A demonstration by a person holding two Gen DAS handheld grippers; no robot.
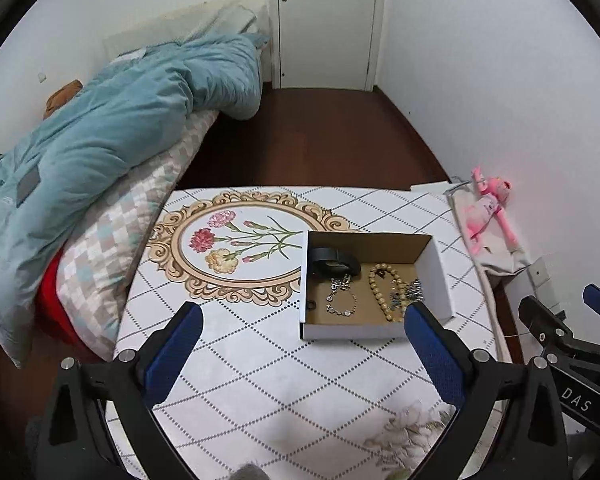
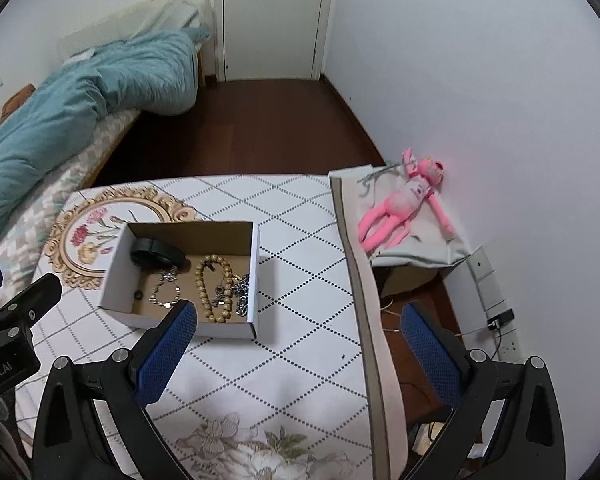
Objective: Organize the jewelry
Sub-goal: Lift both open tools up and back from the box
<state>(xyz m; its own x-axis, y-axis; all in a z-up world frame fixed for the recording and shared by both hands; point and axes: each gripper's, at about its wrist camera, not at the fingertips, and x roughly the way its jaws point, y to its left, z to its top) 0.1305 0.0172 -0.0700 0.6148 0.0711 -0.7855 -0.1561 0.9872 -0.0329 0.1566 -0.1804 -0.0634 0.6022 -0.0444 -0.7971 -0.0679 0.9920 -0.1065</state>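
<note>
Left tool (image 1: 303,314): spread wide, gripping nothing, hovering above the counter (image 1: 260,360).
Right tool (image 2: 298,314): spread wide, unladen, over the counter's right edge.
Box (image 2: 116,272): open on the counter, at 10 o'clock from the right tool.
Jewelry: bead bracelet (image 2: 214,288), silver chain (image 2: 164,294), black band (image 2: 156,254), all inside the box.

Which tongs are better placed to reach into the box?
Probably the left tongs: the box lies almost straight ahead of them. The right tongs point past its right side.
</note>
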